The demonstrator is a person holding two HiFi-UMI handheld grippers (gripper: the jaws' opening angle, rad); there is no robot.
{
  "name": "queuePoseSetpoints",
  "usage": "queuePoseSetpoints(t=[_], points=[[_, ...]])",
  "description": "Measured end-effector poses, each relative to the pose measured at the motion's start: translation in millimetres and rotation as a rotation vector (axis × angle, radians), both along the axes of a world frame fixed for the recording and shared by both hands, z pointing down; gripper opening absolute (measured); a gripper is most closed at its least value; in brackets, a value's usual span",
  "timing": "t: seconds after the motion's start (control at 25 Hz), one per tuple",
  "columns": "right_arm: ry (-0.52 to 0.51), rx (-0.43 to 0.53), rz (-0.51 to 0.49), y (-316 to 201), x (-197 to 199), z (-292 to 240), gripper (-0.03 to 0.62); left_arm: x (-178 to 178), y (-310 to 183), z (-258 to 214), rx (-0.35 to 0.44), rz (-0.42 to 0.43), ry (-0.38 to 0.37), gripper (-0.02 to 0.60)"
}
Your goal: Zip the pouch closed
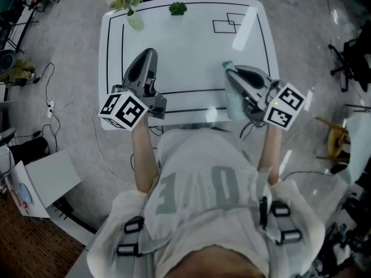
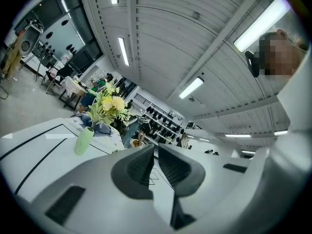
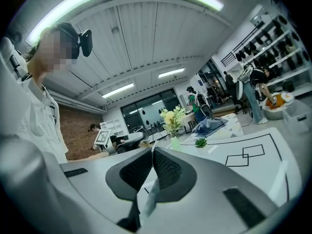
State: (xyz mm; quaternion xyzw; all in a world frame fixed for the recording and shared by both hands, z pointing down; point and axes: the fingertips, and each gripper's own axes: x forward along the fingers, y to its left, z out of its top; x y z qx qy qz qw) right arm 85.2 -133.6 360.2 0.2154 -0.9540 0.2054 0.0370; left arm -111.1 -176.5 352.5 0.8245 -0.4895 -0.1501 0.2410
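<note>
My right gripper [image 1: 227,66] is held over the near right part of the white table [image 1: 191,45], shut on the top edge of a pale teal pouch [image 1: 233,103]. The pouch hangs limp below the jaws. In the right gripper view the gripper [image 3: 152,151] has its pads pressed together, with a thin pale strip of the pouch [image 3: 150,196] trailing down between them. My left gripper [image 1: 151,52] hovers over the near left part of the table, apart from the pouch. In the left gripper view its jaws [image 2: 156,147] are shut with nothing in them.
A green vase of yellow flowers [image 1: 132,17] and a small green plant [image 1: 178,8] stand at the table's far edge. Black lines and two overlapping rectangles [image 1: 227,24] mark the tabletop. Cables [image 1: 52,106] lie on the floor at left, and a black chair [image 1: 351,57] is at right.
</note>
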Motion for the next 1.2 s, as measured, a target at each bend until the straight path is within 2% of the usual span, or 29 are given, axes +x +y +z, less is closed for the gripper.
queuePoseSetpoints(t=[0.12,0.28,0.36,0.56,0.84,0.96,1.2], points=[[-0.001,0.006,0.044,-7.4,12.1,-1.9,0.017,-0.3,-0.4,-3.7,0.008,-0.009,-0.032,0.010],[-0.002,0.030,0.112,-15.9,19.8,-6.3,0.017,-0.9,-1.1,-8.0,0.023,-0.048,-0.177,0.006],[0.007,0.039,0.151,-21.1,21.3,-7.3,0.017,1.6,-1.0,-11.7,0.031,-0.048,-0.219,0.006],[0.066,0.027,0.208,-34.4,23.2,1.7,0.017,9.7,-0.2,-11.2,0.022,-0.029,-0.224,0.006],[0.117,0.016,0.302,-43.8,32.9,11.4,0.017,25.7,1.6,-12.5,0.041,-0.020,-0.361,0.006],[0.150,0.016,0.347,-50.3,33.6,17.4,0.017,29.0,2.1,-13.4,0.051,-0.022,-0.396,0.006],[0.261,0.079,0.352,-62.0,-0.8,34.0,0.017,31.4,1.5,-10.5,0.050,-0.025,-0.429,0.006]])
